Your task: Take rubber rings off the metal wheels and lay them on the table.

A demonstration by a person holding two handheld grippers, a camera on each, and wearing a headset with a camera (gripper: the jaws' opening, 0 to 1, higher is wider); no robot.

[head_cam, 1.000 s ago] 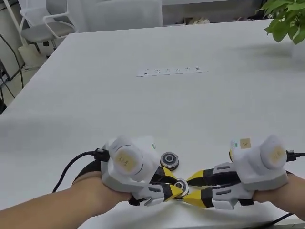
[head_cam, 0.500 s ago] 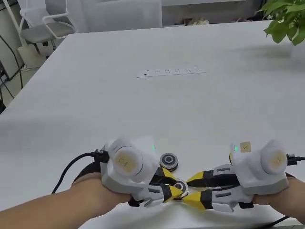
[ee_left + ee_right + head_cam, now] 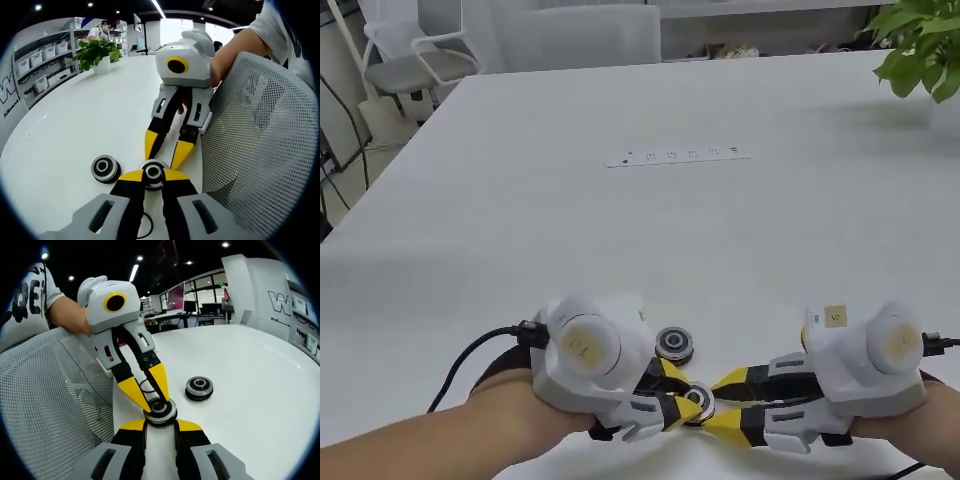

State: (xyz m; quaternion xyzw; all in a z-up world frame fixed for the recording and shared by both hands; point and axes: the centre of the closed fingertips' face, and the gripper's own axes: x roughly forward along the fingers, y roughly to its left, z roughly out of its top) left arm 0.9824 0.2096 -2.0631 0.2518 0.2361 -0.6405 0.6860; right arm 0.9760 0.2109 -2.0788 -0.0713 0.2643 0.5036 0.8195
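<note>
Low centre, head view: left gripper (image 3: 152,176) and right gripper (image 3: 161,426) meet nose to nose, both pinching one small silver metal wheel with black rubber ring (image 3: 697,398). Second ringed wheel (image 3: 674,343) just beyond on white table (image 3: 720,230). Risk: uneven pull, wheel squirts loose, rolls off near edge.

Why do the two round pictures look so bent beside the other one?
Left gripper view: a fisheye lens bows the table and chair mesh. Right gripper view: same bulge, ceiling lights glaring, the near wheel sharp. Head view: no bend, soft even light.
</note>
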